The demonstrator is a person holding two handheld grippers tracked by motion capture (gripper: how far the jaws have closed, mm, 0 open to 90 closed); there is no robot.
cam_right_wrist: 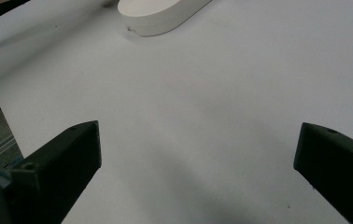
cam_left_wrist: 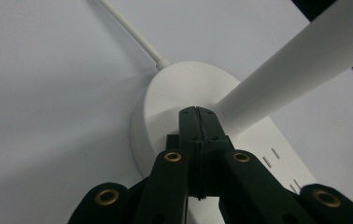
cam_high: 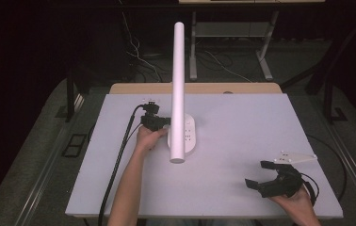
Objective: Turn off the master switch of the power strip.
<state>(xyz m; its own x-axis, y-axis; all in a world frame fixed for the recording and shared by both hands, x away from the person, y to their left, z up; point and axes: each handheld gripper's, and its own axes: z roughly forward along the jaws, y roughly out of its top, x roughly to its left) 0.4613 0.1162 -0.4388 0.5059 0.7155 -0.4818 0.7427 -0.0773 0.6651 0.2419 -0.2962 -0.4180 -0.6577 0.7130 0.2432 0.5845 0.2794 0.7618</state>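
Left hand-held gripper (cam_high: 163,123) closed, tips on lamp base (cam_high: 189,134); right hand-held gripper (cam_high: 261,175) open, resting apart

My left arm (cam_high: 128,188) reaches well forward over the table's middle, hand wrapped round the left gripper (cam_high: 165,121), which points level toward my right with its jaws pressed flat together, nothing between them. My right hand (cam_high: 295,203) sits low at the near right corner, palm cupping the right gripper (cam_high: 257,174), which is angled toward my left. Its jaws stand wide apart and empty, the grey plate (cam_high: 295,158) on top, and both cables trail back toward me.
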